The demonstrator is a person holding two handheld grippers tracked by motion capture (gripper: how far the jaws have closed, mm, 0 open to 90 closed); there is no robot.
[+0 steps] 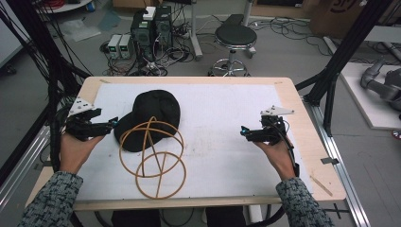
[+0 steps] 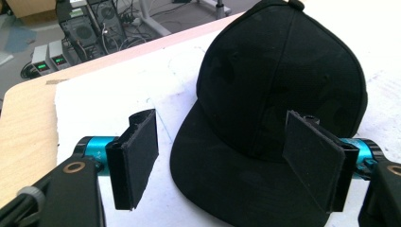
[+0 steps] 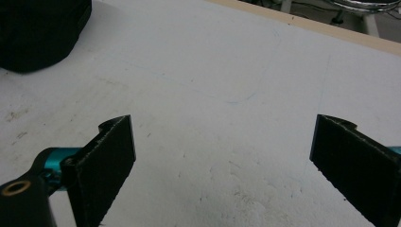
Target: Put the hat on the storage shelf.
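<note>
Nothing is yet held. The left gripper (image 1: 112, 124) is held at the left, jaws wide apart, empty, just beside the black fabric baseball cap (image 1: 153, 112). The cap lies left of centre on the white surface (image 1: 222, 123), brim pointing near-left, its long axis running near-left to far-right, with a tan wire-hoop frame (image 1: 153, 158) overlapping its near side. The right gripper (image 1: 244, 133) is likewise open and empty, well apart.

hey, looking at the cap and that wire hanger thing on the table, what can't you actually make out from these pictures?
- Black cap: its brim's near edge in the high view is crossed by the tan ring frame; in the left gripper view, the left tongs pad hides part of the crown.
- Cap's front: any logo is too dark to tell.
- In the right gripper view, the picture's top-left corner cuts off the cap; right tongs frame bare mat.
</note>
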